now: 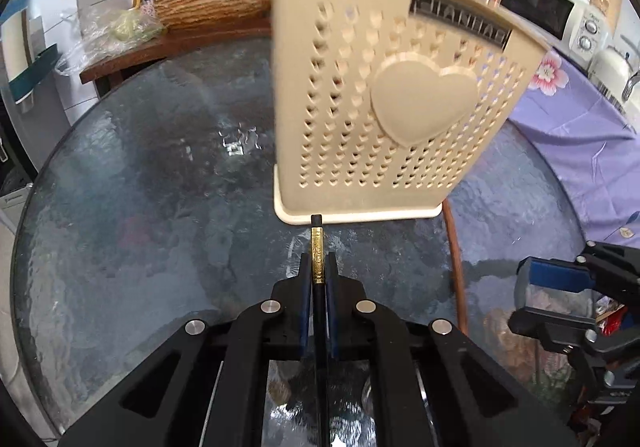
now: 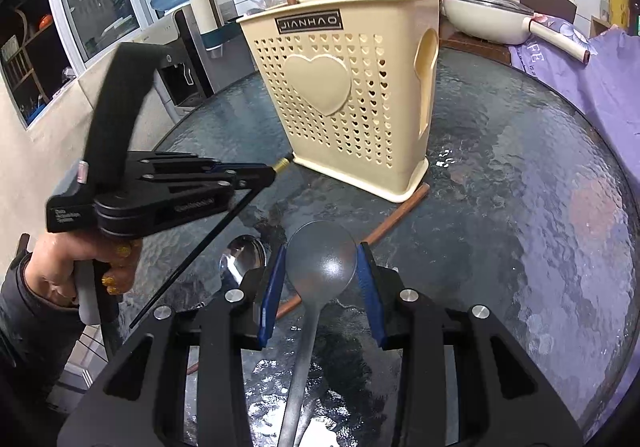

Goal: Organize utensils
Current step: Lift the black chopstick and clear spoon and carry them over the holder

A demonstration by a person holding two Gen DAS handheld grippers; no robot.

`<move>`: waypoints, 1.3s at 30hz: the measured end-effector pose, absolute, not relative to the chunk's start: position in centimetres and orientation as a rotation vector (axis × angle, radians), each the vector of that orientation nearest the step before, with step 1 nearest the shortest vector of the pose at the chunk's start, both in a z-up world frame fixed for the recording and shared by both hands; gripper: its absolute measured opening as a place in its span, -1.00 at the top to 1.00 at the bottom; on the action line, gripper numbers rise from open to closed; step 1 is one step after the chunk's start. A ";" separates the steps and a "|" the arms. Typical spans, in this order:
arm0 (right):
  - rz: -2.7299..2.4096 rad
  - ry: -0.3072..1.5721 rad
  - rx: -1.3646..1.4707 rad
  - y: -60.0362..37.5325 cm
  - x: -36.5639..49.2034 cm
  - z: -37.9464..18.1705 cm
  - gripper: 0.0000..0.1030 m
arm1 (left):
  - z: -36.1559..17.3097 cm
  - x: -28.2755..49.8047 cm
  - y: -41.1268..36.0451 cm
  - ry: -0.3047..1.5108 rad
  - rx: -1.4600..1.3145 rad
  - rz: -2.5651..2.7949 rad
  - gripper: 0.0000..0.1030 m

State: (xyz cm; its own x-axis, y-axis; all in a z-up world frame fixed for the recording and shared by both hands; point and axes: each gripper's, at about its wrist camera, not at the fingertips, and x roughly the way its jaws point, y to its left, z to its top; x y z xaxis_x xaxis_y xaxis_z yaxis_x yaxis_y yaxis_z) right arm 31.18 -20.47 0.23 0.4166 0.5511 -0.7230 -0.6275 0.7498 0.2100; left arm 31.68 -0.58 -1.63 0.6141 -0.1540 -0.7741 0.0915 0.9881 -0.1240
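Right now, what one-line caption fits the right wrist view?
Right claw grips a grey spoon before the beige utensil holder; left claw pinches a black chopstick.

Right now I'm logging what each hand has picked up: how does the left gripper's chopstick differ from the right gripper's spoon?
The black chopstick is a thin straight rod with a gold band near its end; the grey spoon has a broad rounded bowl on a slim handle. The left gripper is pinched nearly shut on the chopstick, while the right gripper stands wider, its blue pads flanking the spoon's bowl. Both point toward the beige utensil holder.
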 end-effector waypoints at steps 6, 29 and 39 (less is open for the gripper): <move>0.749 0.855 -0.059 -20.8 30.9 1.3 0.28 | 1.5 29.2 0.5 0.814 -0.100 -0.155 0.87; 0.772 0.701 0.005 -21.5 28.8 9.5 0.29 | 10.6 23.1 1.2 0.582 -0.111 -0.201 0.87; 0.748 0.638 -0.039 -21.1 28.8 11.9 0.29 | 13.3 22.1 1.1 0.523 -0.101 -0.211 0.87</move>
State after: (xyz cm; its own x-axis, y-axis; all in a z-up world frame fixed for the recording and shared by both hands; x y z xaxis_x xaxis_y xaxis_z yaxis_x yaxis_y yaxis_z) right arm 28.77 -21.15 11.90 0.5541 0.6217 -0.5536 -0.6448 0.7412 0.1869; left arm 22.11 1.12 13.28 0.8452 -0.2256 -0.4845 0.1741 0.9733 -0.1495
